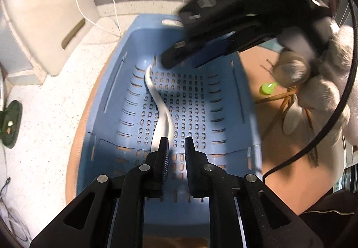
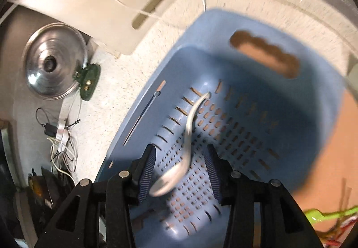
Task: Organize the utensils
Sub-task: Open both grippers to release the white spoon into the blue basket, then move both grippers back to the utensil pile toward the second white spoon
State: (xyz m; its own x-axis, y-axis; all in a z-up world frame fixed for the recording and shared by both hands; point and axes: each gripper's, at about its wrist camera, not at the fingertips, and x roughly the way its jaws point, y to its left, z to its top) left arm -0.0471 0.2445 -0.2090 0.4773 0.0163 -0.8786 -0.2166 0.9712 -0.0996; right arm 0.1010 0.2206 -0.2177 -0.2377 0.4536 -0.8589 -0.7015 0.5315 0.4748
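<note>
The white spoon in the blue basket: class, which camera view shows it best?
The right wrist view: the white spoon shows whole, bowl included. In the left wrist view, the left tool hides its bowl.

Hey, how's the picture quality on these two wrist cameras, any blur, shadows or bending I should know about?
Left wrist view: the right gripper and gloved hand are motion-smeared, while the blue basket and white spoon stay fairly sharp. Right wrist view: the whole frame is softly blurred, a dark shadow covers the basket's far wall, and the metal lid shows glare. Both views bend straight edges.
</note>
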